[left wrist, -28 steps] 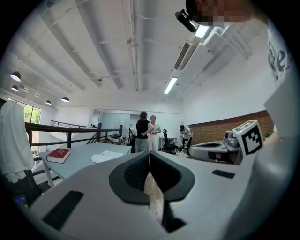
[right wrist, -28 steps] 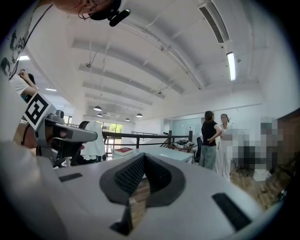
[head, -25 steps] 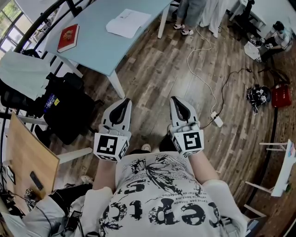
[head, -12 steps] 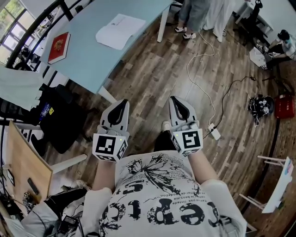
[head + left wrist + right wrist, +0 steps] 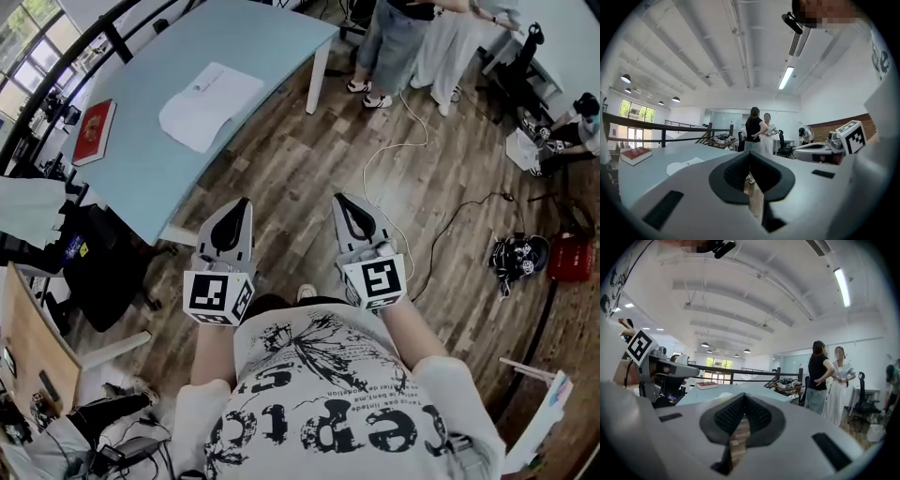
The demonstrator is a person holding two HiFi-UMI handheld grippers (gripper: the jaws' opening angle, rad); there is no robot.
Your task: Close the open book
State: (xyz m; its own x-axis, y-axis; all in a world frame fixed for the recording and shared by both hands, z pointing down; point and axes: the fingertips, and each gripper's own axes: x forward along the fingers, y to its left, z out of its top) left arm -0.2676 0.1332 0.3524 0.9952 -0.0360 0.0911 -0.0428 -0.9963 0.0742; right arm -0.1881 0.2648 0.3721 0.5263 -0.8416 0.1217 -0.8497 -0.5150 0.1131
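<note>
1. Far left on the pale blue worktop (image 5: 272, 42): closed red book (image 5: 94, 131).
2. Right of it, flat on the same worktop: open book (image 5: 208, 103), white pages up, well apart from both grippers.
3. Over the wooden floor (image 5: 309, 159), near the worktop's edge: left gripper (image 5: 242, 202), jaws clenched, nothing between.
4. Just beside it: right gripper (image 5: 340, 200), jaws likewise clenched, empty.
5. Top right: two standing people (image 5: 394, 37).

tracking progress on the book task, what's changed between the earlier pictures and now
The person has walked toward the table: in the head view the open book and the red book have slid down and left, nearer the body. Nothing was gripped or released. The left tongs and right tongs stay shut and empty, side by side before the body.
</note>
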